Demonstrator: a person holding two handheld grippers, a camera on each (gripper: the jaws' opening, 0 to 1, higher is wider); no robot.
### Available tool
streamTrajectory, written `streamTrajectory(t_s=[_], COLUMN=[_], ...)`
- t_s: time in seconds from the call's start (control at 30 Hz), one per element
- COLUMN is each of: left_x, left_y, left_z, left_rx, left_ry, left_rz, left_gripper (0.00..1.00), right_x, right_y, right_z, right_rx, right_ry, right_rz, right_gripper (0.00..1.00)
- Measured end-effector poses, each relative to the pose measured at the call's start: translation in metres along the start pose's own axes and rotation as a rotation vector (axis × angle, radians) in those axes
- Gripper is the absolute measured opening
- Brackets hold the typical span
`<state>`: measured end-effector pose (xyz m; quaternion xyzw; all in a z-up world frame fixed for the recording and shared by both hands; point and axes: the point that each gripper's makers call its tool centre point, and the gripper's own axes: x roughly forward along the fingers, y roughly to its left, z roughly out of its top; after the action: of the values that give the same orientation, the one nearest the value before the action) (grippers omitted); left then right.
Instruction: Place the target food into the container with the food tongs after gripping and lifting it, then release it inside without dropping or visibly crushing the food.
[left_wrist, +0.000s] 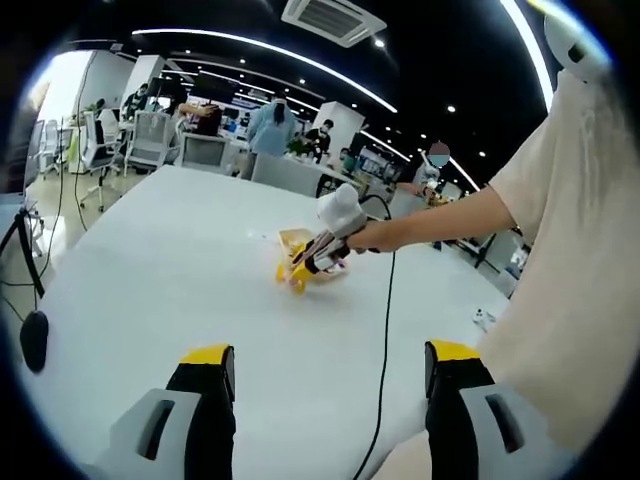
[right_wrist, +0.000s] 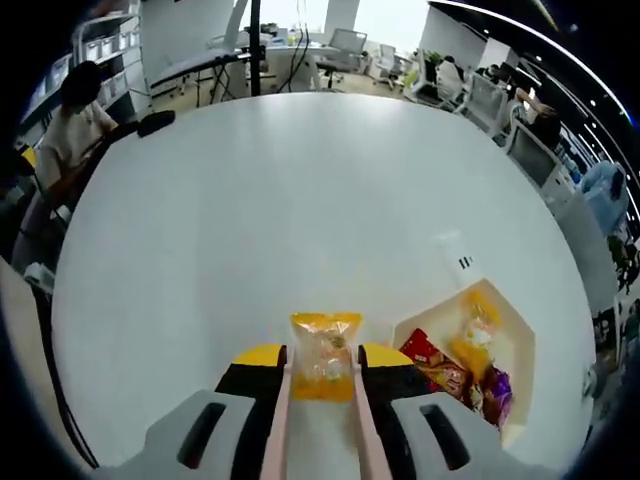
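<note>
In the right gripper view, a yellow snack packet (right_wrist: 323, 368) sits between the two pink arms of the food tongs (right_wrist: 282, 425). My right gripper (right_wrist: 320, 368) is shut on the tongs, and the tongs pinch the packet just over the white table (right_wrist: 280, 200). To the packet's right is a cream hexagonal container (right_wrist: 515, 325) holding several snack packets. In the left gripper view, my left gripper (left_wrist: 330, 385) stands open low over the table's near side with nothing between its jaws. Further in, a person's arm holds the right gripper (left_wrist: 322, 252) with the yellow packet (left_wrist: 296, 274) beside the container (left_wrist: 292, 237).
A black cable (left_wrist: 386, 330) runs across the table from the right gripper. A black round object (left_wrist: 33, 338) lies at the table's left edge. A small white label (right_wrist: 455, 250) lies beyond the container. A person (right_wrist: 70, 125) sits at the table's far left, and office chairs (left_wrist: 150, 140) stand beyond it.
</note>
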<state>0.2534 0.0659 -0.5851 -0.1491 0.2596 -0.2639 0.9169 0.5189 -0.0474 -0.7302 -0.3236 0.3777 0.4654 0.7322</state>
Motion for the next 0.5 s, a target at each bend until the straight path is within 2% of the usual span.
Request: streamTrajectory(t_s=[0.5], left_x=[0.0035], left_y=[0.0016], left_z=[-0.0001], left_rx=[-0.004], left_ry=[0.008], left_rz=[-0.01], left_gripper=[0.77], right_x=[0.0054], right_y=[0.0018], right_z=[-0.0016], right_rx=[-0.005], right_ry=[0.008], right_rz=[0.005], right_gripper=[0.28])
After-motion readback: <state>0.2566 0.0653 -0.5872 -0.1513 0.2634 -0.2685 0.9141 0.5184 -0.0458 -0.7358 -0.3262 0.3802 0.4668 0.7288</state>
